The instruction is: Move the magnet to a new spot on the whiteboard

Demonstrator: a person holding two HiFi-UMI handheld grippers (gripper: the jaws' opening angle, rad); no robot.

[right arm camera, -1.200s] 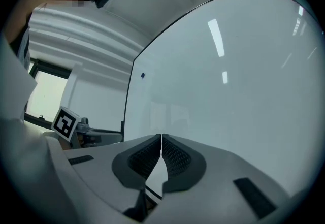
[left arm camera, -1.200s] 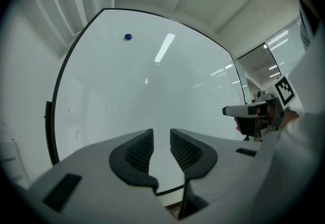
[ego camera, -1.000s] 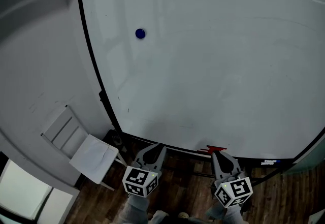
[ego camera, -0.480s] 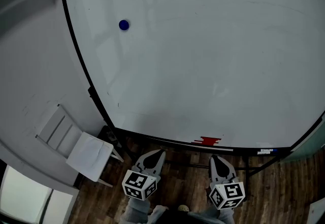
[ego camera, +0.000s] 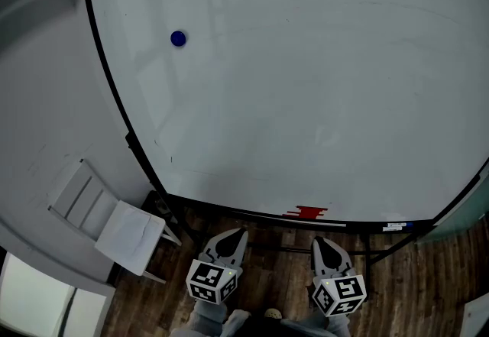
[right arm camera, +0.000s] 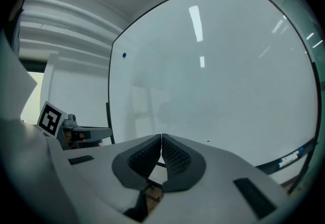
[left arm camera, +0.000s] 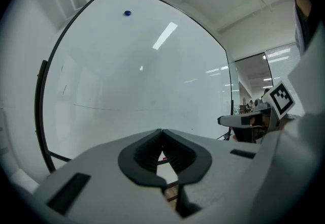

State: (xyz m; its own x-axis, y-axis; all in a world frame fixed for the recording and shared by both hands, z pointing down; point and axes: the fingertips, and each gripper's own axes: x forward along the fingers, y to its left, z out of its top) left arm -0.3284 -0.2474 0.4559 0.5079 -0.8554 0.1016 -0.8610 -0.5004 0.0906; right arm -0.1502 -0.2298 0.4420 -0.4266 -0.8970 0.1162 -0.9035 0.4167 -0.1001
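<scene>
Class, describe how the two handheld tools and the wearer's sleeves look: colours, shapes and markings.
The left tool and right tool have pale grey bodies tapering to dark textured pads. Each carries a cube of black-and-white square markers. Sleeves look grey.

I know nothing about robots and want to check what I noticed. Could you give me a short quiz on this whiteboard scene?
1. True or false: the blue magnet sits on the whiteboard, far from the left gripper.
2. The left gripper is: A) shut on the magnet, B) shut and empty, C) wide open.
3. What colour is the small object at the whiteboard's bottom edge?
Key: 1 true; 2 B; 3 red.
</scene>
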